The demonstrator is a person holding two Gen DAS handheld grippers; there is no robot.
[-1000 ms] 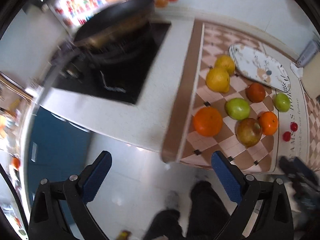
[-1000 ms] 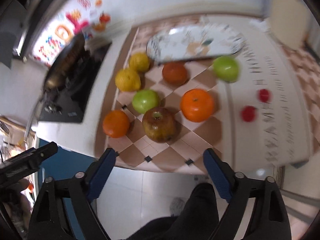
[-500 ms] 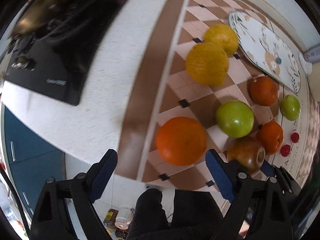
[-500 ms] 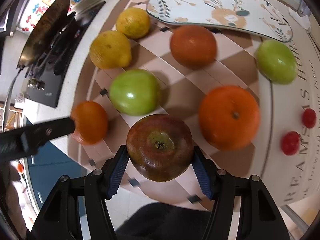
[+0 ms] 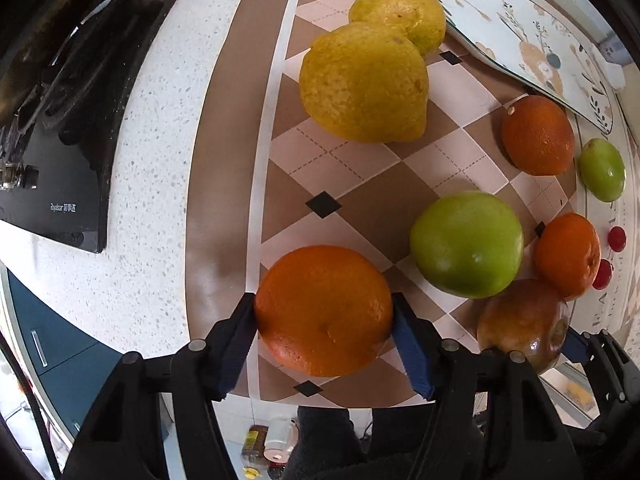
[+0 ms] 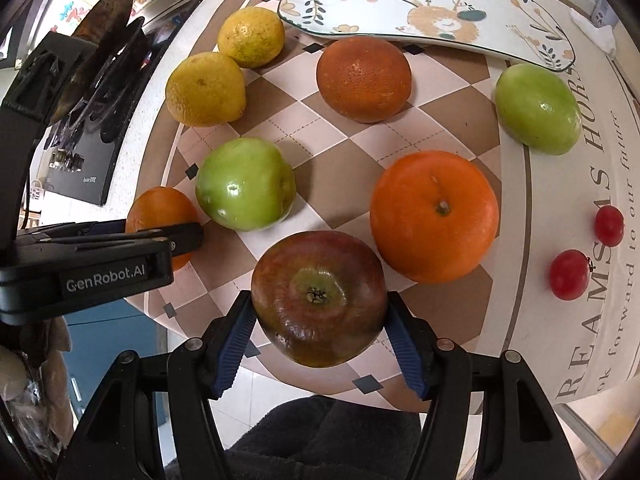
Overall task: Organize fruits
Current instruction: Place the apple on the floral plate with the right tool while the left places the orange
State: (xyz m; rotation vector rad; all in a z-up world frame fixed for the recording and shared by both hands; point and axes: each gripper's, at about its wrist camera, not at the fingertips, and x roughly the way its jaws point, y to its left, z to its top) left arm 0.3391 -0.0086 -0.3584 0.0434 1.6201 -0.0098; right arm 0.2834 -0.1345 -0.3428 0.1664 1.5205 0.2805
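Note:
My left gripper (image 5: 324,316) is shut on an orange (image 5: 324,310) at the near edge of the checkered mat (image 5: 360,184). My right gripper (image 6: 319,316) is shut on a dark red apple (image 6: 319,298), also seen in the left wrist view (image 5: 524,322). Both fruits still rest on the mat. Beyond lie two lemons (image 6: 205,89), a green apple (image 6: 245,184), a dark orange (image 6: 363,79), a bright orange (image 6: 434,216), a small green fruit (image 6: 538,109) and two cherry tomatoes (image 6: 569,275). The floral plate (image 6: 424,8) is at the back, with nothing on it.
A black stove (image 5: 60,120) with a pan (image 6: 104,12) stands left of the mat on the speckled counter (image 5: 152,184). The counter's front edge is just below both grippers. The left gripper body (image 6: 88,264) shows in the right wrist view.
Both grippers came down to the counter's near edge. The left closed on the orange; the right stayed around the red apple and tightened on it.

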